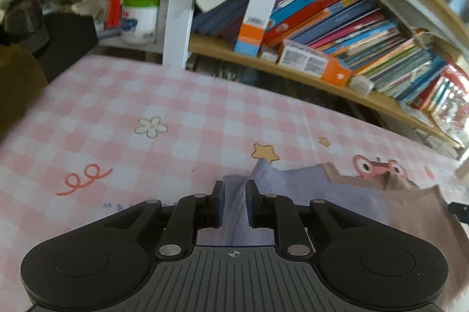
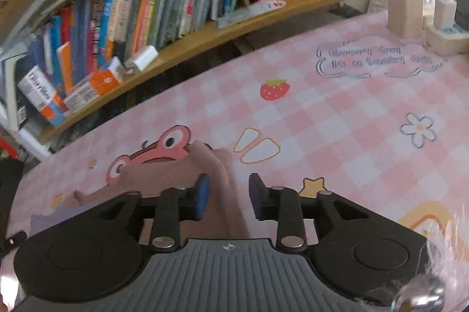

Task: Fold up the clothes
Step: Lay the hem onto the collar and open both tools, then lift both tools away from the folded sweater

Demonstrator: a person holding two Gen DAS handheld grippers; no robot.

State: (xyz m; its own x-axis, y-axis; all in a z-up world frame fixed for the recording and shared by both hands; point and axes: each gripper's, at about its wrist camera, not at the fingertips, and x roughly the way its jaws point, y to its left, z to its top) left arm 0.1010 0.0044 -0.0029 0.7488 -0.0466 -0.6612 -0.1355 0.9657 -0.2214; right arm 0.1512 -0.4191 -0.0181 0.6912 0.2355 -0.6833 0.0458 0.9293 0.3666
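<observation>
Left wrist: garment fold pinched inside left gripper.

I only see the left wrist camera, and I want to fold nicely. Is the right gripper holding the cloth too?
Observer: No. The right gripper is open. The cloth runs between its jaws, touching one pad but not clamped.
Child: Is anything in the way over there?
Observer: A pen holder and a power strip stand at the far corner, apart from the cloth.
</observation>
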